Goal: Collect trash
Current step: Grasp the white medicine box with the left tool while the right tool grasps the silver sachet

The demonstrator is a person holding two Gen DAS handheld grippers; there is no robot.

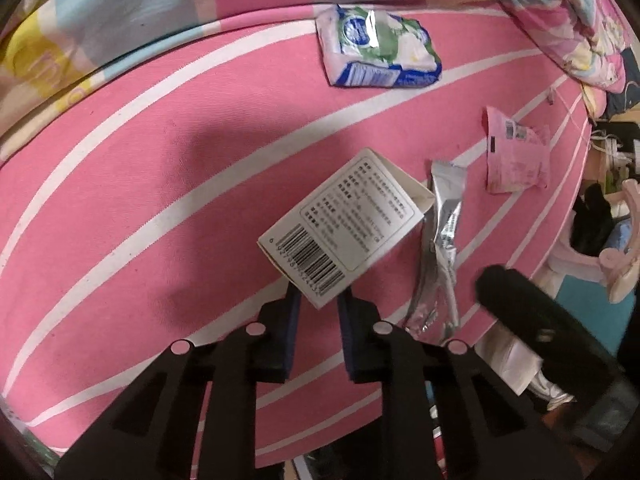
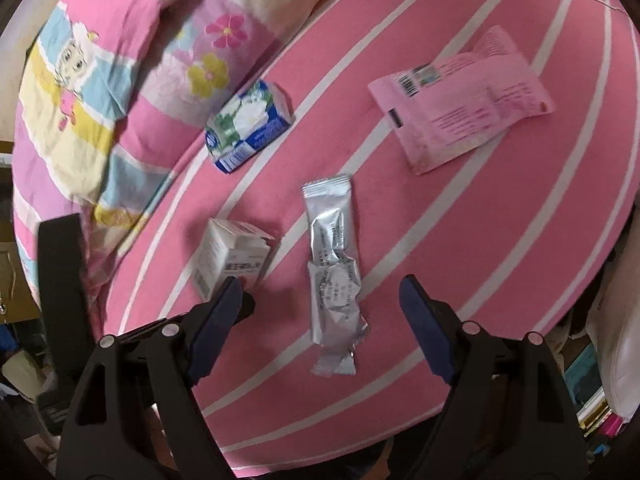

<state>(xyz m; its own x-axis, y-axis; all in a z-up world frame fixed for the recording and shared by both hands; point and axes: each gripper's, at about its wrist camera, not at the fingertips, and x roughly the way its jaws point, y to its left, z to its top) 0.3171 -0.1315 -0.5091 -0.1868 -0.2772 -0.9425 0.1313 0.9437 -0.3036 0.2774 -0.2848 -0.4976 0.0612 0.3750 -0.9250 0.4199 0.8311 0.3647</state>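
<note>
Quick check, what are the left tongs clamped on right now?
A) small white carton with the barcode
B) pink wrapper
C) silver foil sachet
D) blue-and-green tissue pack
A: in the left wrist view the left tongs pinch the corner of the small white carton, while the silver foil sachet, pink wrapper and tissue pack lie loose on the striped sheet.

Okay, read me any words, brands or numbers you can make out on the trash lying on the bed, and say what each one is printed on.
No text can be quoted with confidence.
White carton: barcode and a boxed panel of print, too small to read.
Silver sachet: dark print, blurred.
Pink wrapper: barcode and fine print, unreadable.
Blue and white tissue pack: round logo and side panel, too blurred.
Quilt: cartoon and flowers only, no legible words.
</note>
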